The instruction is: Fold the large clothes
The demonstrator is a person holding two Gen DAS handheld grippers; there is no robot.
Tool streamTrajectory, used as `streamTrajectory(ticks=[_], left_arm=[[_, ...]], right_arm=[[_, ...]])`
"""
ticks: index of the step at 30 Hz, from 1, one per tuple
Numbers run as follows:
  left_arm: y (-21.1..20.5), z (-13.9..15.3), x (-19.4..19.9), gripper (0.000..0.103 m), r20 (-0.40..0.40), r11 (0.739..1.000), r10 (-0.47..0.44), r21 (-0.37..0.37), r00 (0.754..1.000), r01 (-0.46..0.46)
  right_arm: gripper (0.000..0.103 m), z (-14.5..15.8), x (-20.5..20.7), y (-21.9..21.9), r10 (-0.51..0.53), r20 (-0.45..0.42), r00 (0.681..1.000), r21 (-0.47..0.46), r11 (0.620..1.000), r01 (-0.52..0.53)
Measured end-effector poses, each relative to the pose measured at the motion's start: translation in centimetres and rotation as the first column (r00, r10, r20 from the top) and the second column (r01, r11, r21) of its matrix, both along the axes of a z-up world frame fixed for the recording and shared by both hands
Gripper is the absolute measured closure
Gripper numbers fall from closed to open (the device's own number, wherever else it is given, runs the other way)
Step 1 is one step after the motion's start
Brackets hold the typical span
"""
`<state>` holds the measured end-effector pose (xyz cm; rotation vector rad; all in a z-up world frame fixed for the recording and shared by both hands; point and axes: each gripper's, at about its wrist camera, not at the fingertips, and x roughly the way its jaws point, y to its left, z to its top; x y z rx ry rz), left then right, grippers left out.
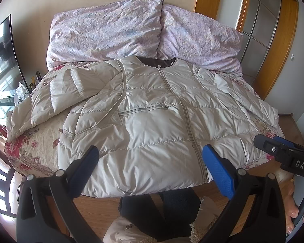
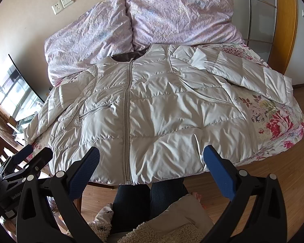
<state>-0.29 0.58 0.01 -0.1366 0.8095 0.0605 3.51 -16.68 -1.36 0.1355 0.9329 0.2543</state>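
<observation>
A cream quilted zip-up jacket (image 1: 152, 117) lies flat, front up, on the floral-covered bed (image 1: 40, 139), collar toward the pillows, both sleeves spread out to the sides. It also shows in the right wrist view (image 2: 152, 111). My left gripper (image 1: 151, 151) is open and empty, hovering above the jacket's hem near the bed's front edge. My right gripper (image 2: 152, 154) is open and empty, also above the hem. The right gripper shows at the right edge of the left wrist view (image 1: 281, 151); the left gripper shows at the lower left of the right wrist view (image 2: 30, 160).
Two lilac pillows (image 1: 111, 30) lean against the wall behind the jacket. A TV (image 1: 2, 60) and cluttered stand are at the left. A wood-framed glass door (image 1: 259, 30) is at the right. The person's legs (image 2: 148, 198) and wooden floor (image 2: 273, 178) are below the bed edge.
</observation>
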Motion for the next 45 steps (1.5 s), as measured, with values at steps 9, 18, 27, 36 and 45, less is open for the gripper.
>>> streamTrajectory(ticks=[9,18,27,36,45], left_arm=[[1.0,-1.1,1.3,0.002,-0.014,1.000,0.010,0.001,1.000,-0.010],[1.2,-2.9,4.4,0.002,-0.073,0.999,-0.025,-0.037,0.997,0.022],[2.1,-5.6,8.8,0.002,-0.121,0.984,-0.097,-0.159,0.988,0.077],[1.7,-8.4,12.7,0.002,-0.164,0.973,-0.153,-0.195,0.975,0.120],[1.3,-8.8,14.0,0.002,-0.129,0.977,-0.170,-0.153,0.977,0.150]], right_arm=[[0.001,0.0,1.5,-1.2,-0.039,0.020,0.999,-0.002,0.999,0.039],[0.001,-2.6,5.1,-7.9,-0.222,0.095,0.970,0.164,0.965,0.205],[0.002,-8.8,11.5,-23.6,-0.560,-0.165,0.812,0.316,0.750,0.582],[0.032,-13.4,13.6,-34.2,-0.739,-0.320,0.592,0.390,0.467,0.794],[0.049,-15.1,14.5,-37.2,-0.782,-0.321,0.534,0.469,0.359,0.807]])
